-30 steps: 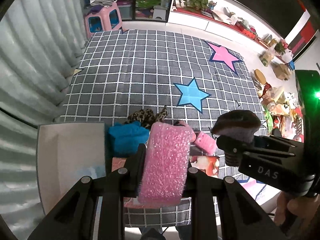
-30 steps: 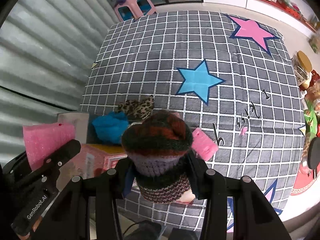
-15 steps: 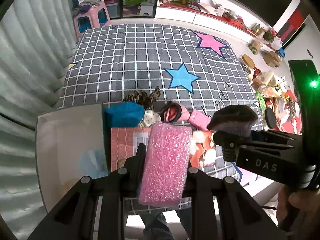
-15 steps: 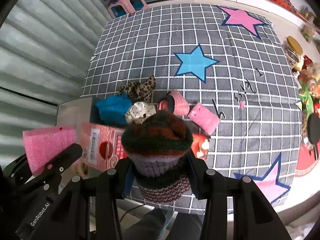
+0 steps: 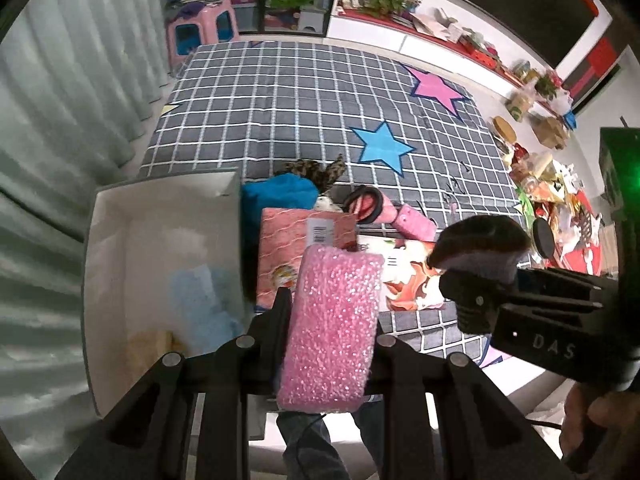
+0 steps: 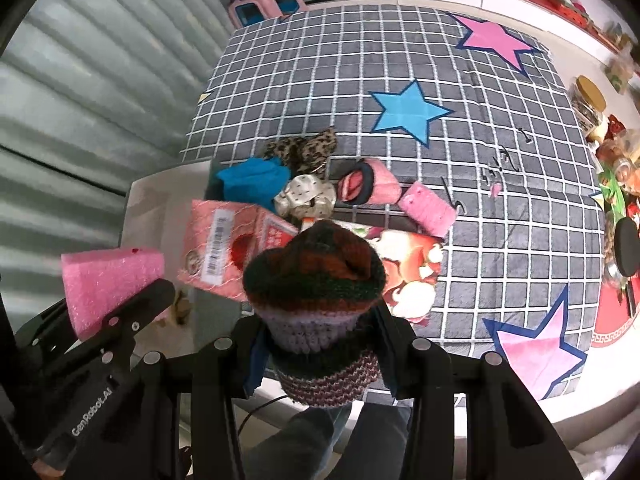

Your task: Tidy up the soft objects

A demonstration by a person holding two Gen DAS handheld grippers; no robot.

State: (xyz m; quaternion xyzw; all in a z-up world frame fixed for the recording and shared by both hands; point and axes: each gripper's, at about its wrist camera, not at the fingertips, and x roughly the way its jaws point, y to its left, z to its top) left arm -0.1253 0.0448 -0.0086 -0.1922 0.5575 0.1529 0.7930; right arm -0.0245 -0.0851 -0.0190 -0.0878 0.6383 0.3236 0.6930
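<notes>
Now left gripper [image 5: 326, 320] squeezing pink foam block [image 5: 332, 328] between fingers, frame bottom-center; right gripper [image 6: 320, 340] clamping knitted hat [image 6: 316, 300] likewise.

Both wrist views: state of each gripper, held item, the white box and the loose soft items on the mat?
left gripper: shut on pink sponge, held in the air
right gripper: shut on knitted hat, held in the air
white box: open, light blue item inside
blue cloth: crumpled on mat
leopard scrunchie: lying on mat
</notes>
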